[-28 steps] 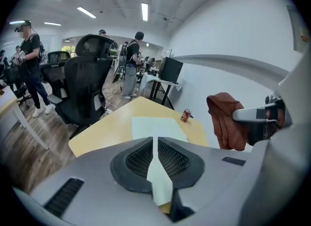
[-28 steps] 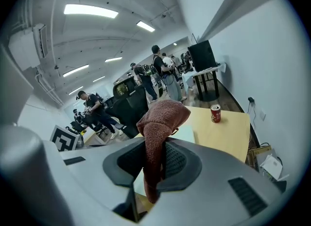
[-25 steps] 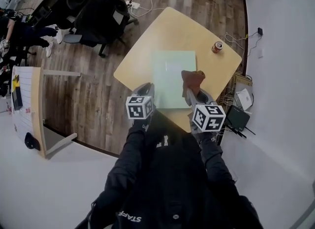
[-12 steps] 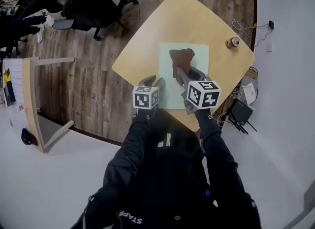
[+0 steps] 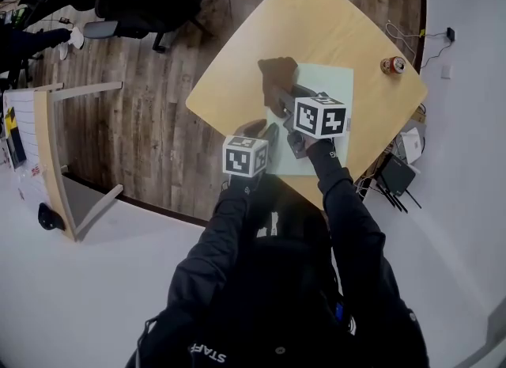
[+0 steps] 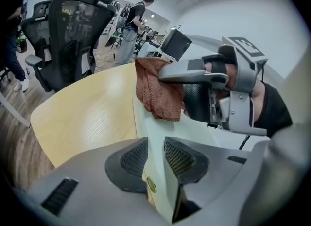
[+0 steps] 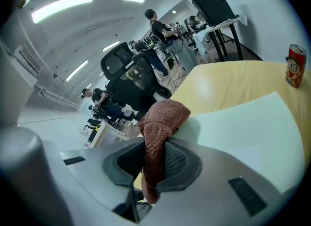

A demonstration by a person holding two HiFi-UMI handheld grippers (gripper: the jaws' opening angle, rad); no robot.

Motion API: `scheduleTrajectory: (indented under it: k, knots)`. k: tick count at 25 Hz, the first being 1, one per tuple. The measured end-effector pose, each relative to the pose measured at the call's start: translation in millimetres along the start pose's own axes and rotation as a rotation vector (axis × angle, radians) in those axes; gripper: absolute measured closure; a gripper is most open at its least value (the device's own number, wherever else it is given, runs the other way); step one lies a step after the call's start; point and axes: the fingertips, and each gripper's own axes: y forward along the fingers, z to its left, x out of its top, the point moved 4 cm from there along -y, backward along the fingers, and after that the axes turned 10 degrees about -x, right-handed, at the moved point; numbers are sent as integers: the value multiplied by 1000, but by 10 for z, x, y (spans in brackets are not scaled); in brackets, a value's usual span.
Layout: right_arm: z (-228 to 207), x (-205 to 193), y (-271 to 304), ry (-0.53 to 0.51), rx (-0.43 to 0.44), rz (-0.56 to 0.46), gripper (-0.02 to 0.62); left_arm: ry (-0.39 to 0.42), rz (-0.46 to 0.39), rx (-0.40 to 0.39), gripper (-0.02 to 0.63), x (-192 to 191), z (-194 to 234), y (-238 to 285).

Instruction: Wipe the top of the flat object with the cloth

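Two grippers are engaged: the right gripper (image 7: 154, 159) is clamped on the cloth (image 7: 163, 118) at the far-left corner of the green sheet (image 5: 336, 81); the left gripper (image 6: 154, 159) is closed on its near edge.

Your light wooden counter (image 5: 316, 18) fills the upper centre; on it lie a pale green board (image 5: 334, 78) and, upper right, a red can (image 5: 392, 65).

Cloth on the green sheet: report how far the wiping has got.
Done: the right gripper is shut on the cloth, and the left gripper clamps the near edge of the green sheet, steadying it. In hand: the cloth rests at the sheet's far left corner. Left: no dirt or streaks show, so how much is unwiped can't be told.
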Motion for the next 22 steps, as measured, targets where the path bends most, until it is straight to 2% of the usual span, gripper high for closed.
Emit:
scheduleTrajectory:
  k: [8,22]
  knots:
    - [-490,-64,-49,-30,-117,41,508,-5,28,9,483,-14,9,4]
    - [-1257,28,-511,3,-231,10,502,13,35,49,483,5,9,21]
